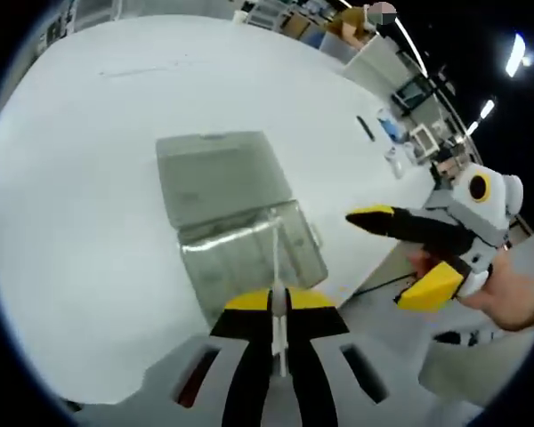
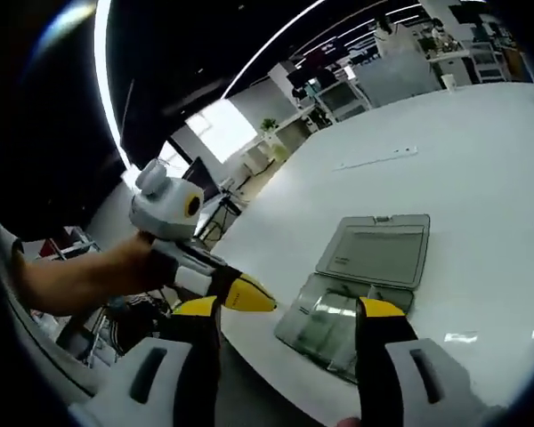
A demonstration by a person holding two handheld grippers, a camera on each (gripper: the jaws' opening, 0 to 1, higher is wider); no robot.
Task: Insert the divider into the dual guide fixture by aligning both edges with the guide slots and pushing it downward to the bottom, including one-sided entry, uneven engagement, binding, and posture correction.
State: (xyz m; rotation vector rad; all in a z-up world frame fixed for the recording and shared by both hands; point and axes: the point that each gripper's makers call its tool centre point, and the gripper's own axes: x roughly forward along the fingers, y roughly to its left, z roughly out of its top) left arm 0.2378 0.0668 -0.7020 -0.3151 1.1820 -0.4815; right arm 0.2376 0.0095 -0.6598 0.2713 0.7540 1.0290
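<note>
Divider (image 1: 275,267), thin, stiff and likely light, is being pinched at its upper edge by the left gripper (image 1: 279,307) over the clear box (image 1: 236,218). Right gripper (image 2: 287,311) is being held open, empty.

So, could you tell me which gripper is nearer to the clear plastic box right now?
The left. The left gripper holds the thin divider right at the open clear box, its tips just above the rim. The right gripper hangs open beside the table edge, off to the side.
</note>
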